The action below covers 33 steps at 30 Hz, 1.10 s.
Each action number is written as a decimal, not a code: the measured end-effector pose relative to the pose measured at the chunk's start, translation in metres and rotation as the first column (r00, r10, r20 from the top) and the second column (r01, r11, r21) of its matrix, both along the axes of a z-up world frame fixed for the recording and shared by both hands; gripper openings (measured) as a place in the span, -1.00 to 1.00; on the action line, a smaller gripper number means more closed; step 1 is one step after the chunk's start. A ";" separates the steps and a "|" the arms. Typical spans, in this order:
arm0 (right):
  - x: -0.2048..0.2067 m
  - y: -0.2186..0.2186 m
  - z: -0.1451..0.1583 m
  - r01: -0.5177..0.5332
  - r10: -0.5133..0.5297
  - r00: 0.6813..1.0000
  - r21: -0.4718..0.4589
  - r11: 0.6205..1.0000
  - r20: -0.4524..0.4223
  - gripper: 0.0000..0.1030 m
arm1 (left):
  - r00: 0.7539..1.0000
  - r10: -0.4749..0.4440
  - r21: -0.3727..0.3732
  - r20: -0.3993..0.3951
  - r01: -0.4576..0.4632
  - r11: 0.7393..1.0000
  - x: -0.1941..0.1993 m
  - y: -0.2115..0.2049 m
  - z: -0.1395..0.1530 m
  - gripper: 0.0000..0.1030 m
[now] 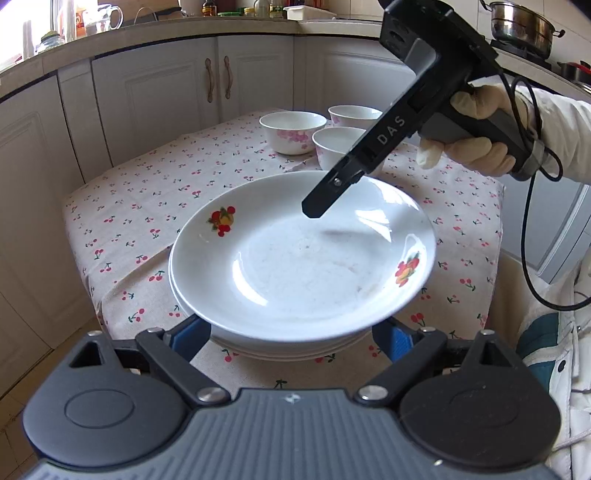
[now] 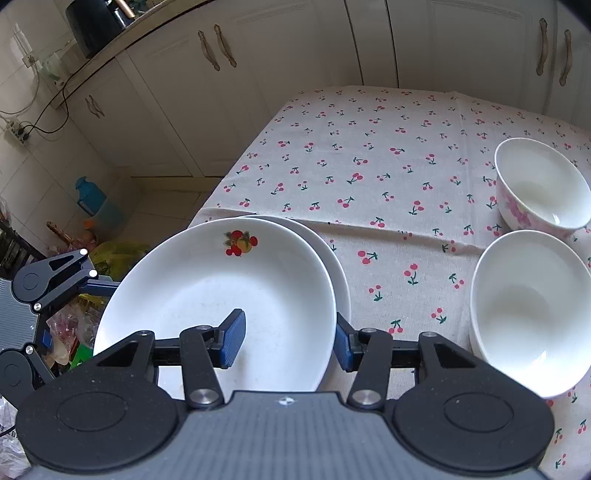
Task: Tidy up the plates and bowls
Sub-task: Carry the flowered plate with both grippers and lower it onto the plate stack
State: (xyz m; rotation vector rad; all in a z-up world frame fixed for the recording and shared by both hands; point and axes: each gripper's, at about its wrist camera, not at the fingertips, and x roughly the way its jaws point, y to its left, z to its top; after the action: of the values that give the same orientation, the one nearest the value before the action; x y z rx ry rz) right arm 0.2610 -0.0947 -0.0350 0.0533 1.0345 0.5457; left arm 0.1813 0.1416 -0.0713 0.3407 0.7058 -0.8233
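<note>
A white plate with fruit prints (image 1: 295,266) sits tilted on a stack of white plates (image 1: 280,350) on the cherry-print tablecloth. My left gripper (image 1: 291,332) is open, its blue pads (image 1: 188,336) on either side of the stack's near edge, below the top plate. My right gripper (image 2: 288,339) is open astride the top plate's (image 2: 207,295) rim, one pad (image 2: 232,339) inside, the other outside. It also shows in the left wrist view (image 1: 325,199). Three white bowls with pink flowers (image 1: 291,131) stand behind; two show in the right wrist view (image 2: 532,310).
The small table (image 1: 147,192) is draped with the cloth and stands by white kitchen cabinets (image 1: 155,88). A steel pot (image 1: 521,22) sits on the counter at the right. Bags and clutter lie on the floor (image 2: 96,251) left of the table.
</note>
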 end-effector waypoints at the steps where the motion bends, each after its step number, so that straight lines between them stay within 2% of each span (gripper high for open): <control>1: 0.000 0.000 0.000 0.000 0.000 1.000 0.001 1.000 -0.001 0.08 | 1.000 -0.001 0.002 -0.003 0.001 1.000 0.000 0.000 -0.001 0.82; 18: -0.007 -0.006 0.007 0.048 -0.048 0.999 0.005 0.999 -0.005 0.08 | 0.999 -0.045 0.072 0.008 0.045 0.996 0.003 -0.011 -0.002 0.82; 21: -0.007 -0.005 0.007 0.052 -0.052 0.999 -0.027 0.998 0.002 0.08 | 0.998 -0.058 0.075 -0.006 0.059 0.995 0.005 -0.015 -0.004 0.82; 33: 0.003 -0.009 0.002 0.082 -0.083 0.996 -0.006 0.997 -0.025 0.11 | 0.998 -0.037 0.024 -0.052 0.038 0.999 0.011 -0.012 -0.004 0.83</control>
State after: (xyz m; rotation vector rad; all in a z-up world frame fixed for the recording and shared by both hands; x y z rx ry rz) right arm 0.2642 -0.1034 -0.0333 0.0988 1.0536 0.4685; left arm 0.1921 0.1291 -0.0752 0.3568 0.7602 -0.8616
